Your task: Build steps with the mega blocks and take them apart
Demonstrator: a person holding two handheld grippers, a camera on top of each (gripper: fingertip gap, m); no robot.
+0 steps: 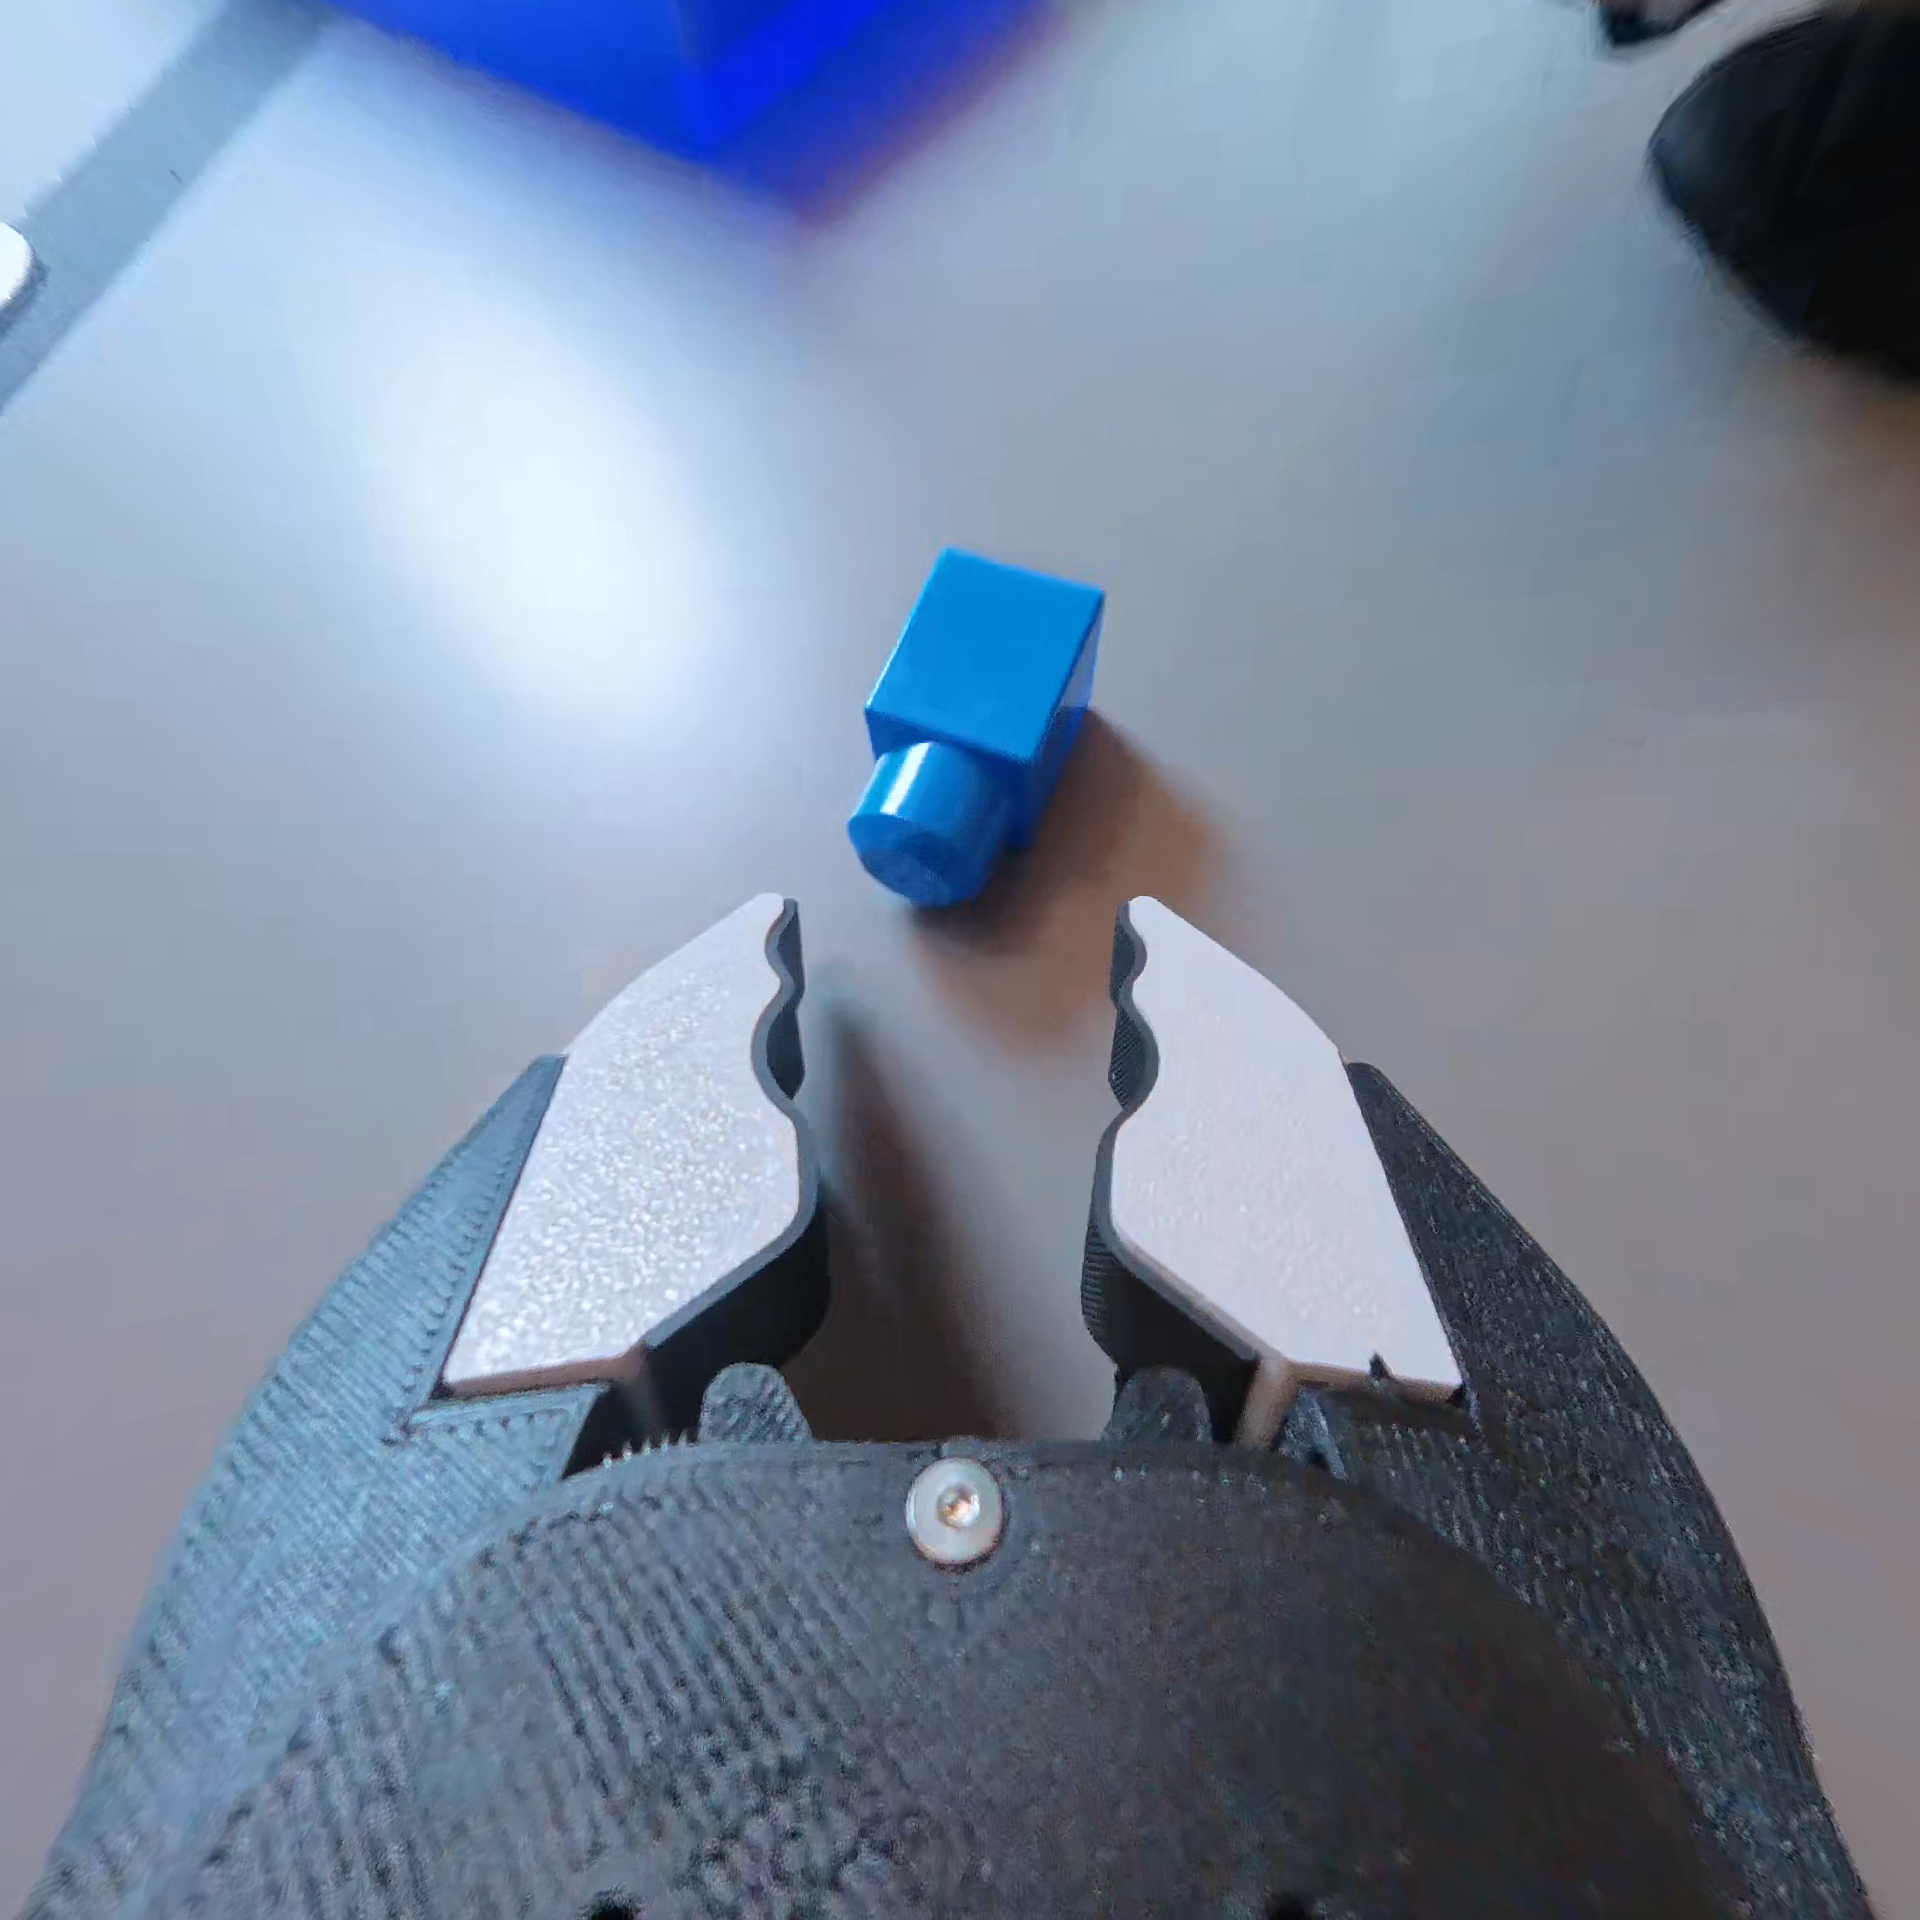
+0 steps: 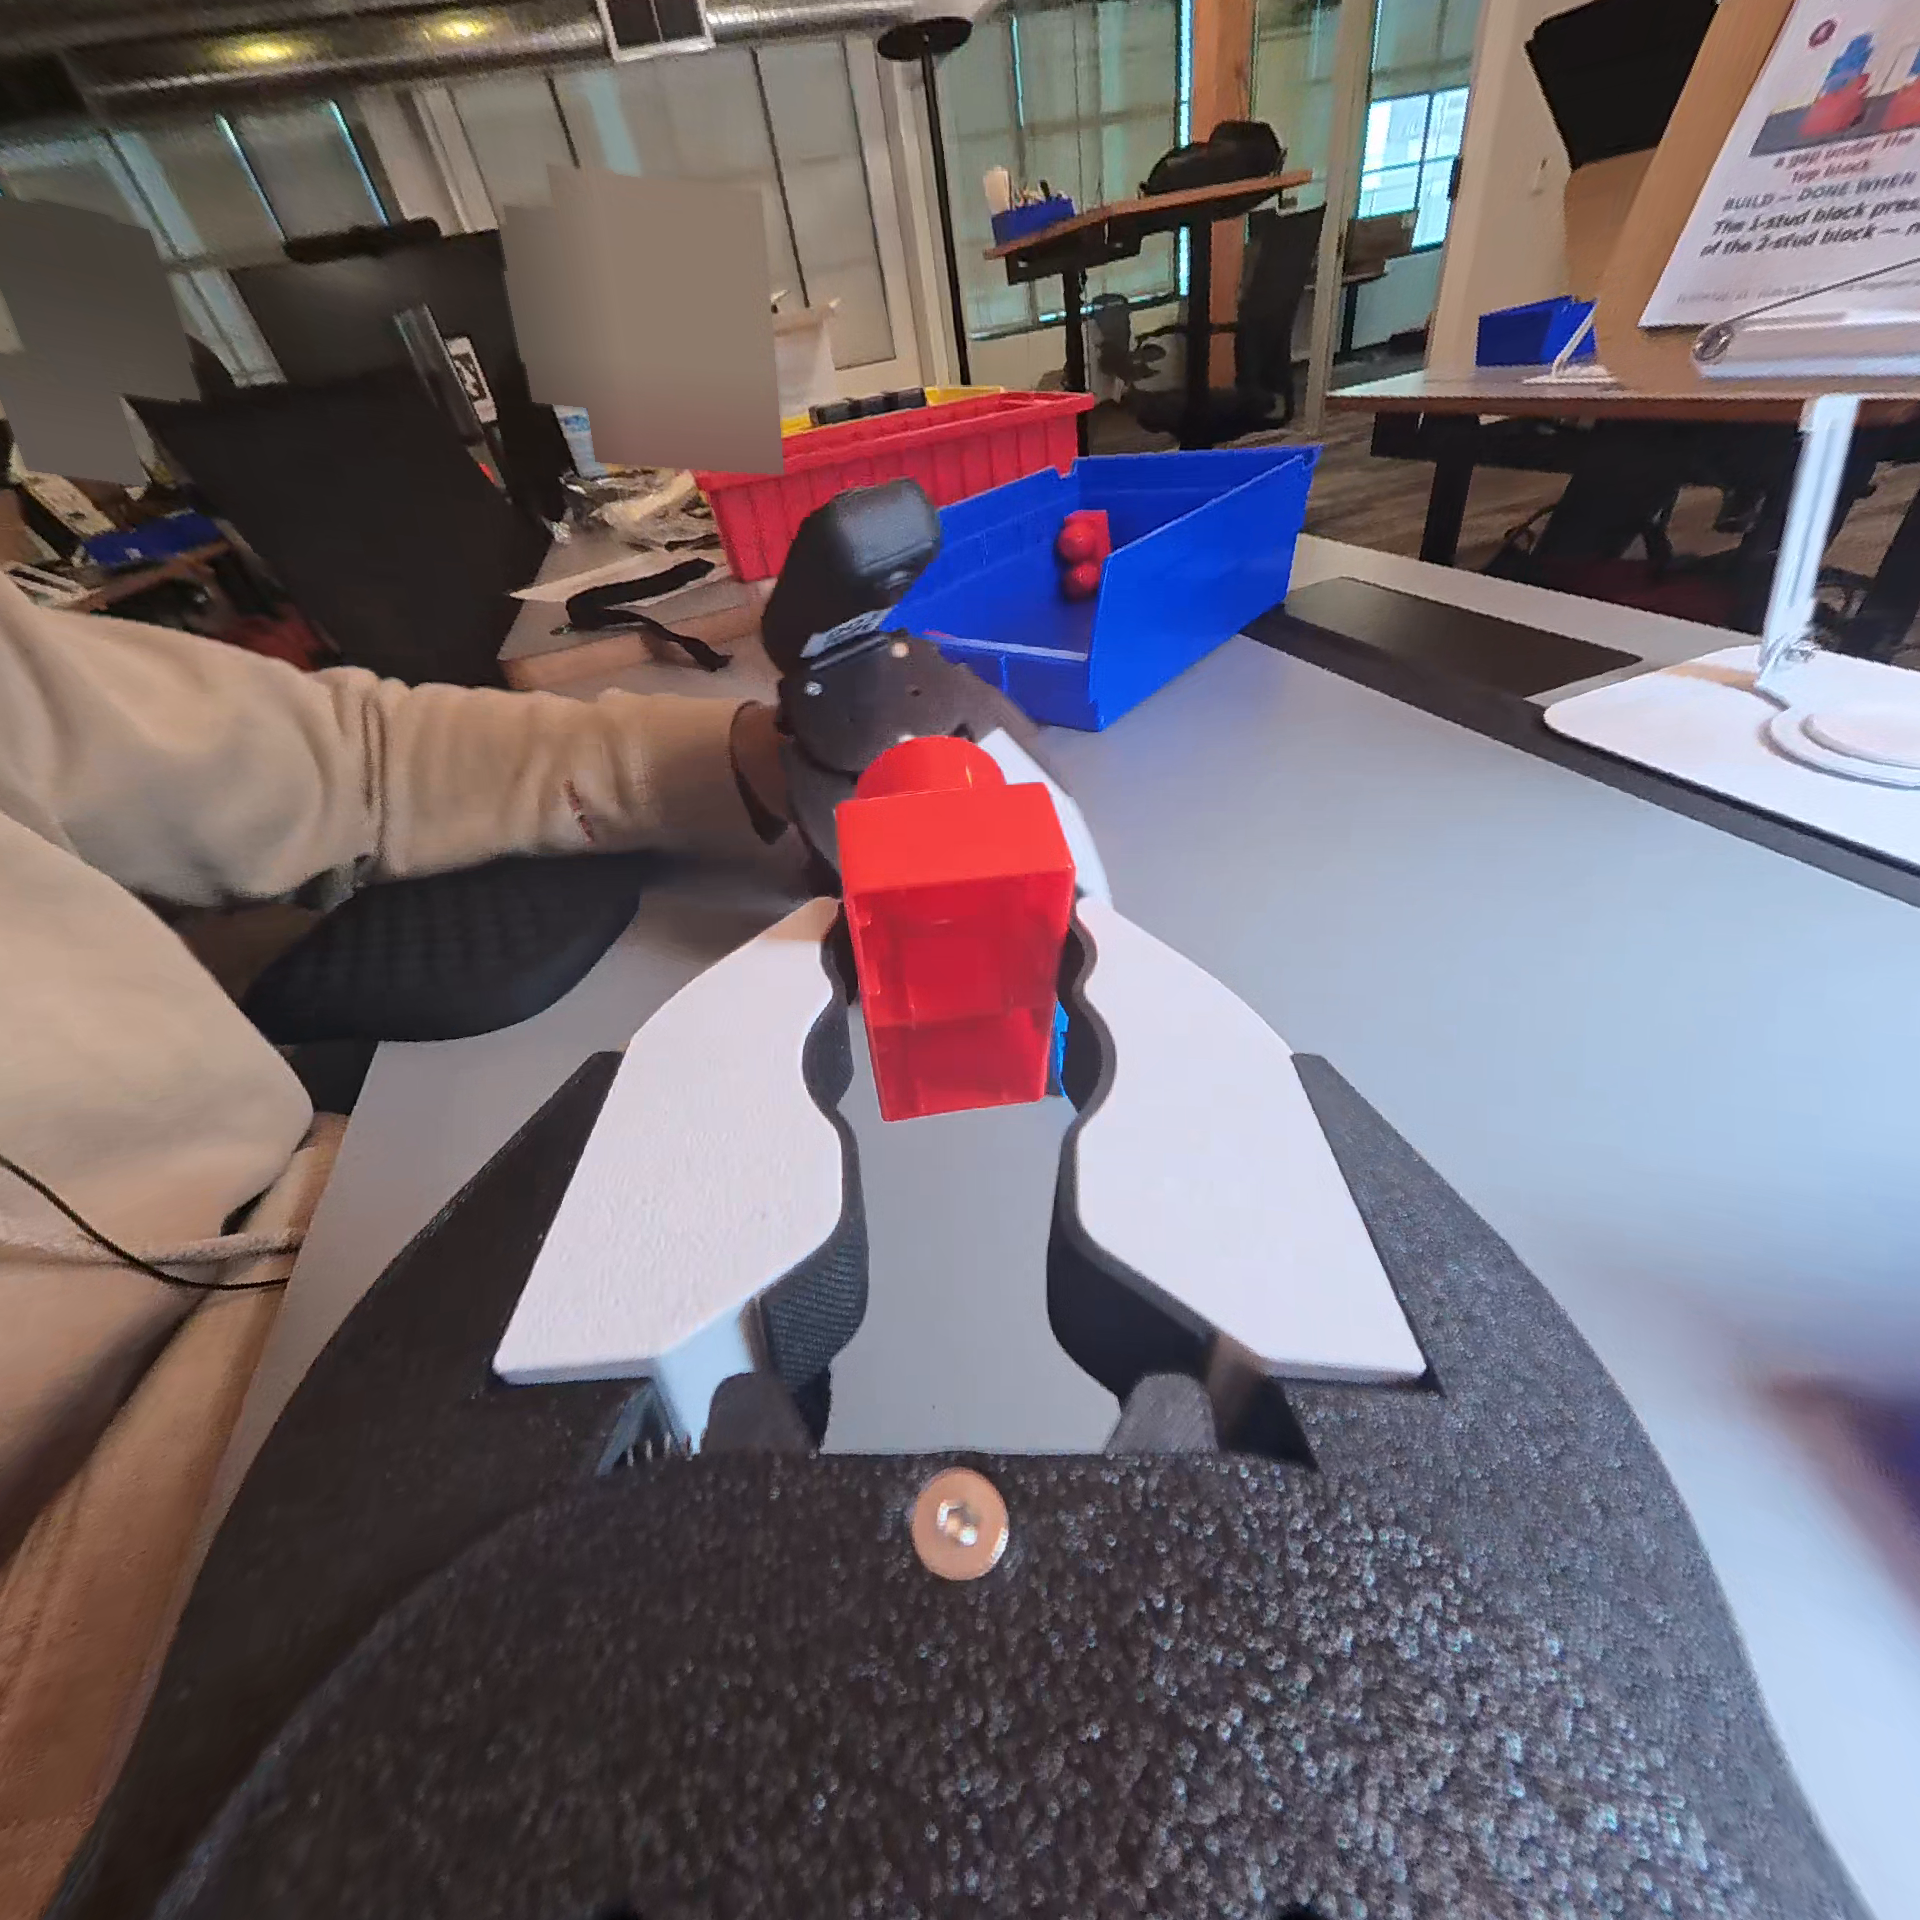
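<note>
The left tool hangs wide and empty just short of the small blue one-stud plastic block, which lies on its side, stud toward it; best to straddle the square body, not the stud. The right tool clamps a red plastic block. The smooth grey tabletop carries a blue plastic bin at its far end; office desks stand beyond.

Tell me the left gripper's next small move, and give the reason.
Probably ease the left gripper forward and close its fingers on the blue one-stud block. That block lies on its side on the grey table, stud pointing back at the open, empty fingers, just beyond their tips. The right gripper already holds the red block, so it looks occupied.
</note>
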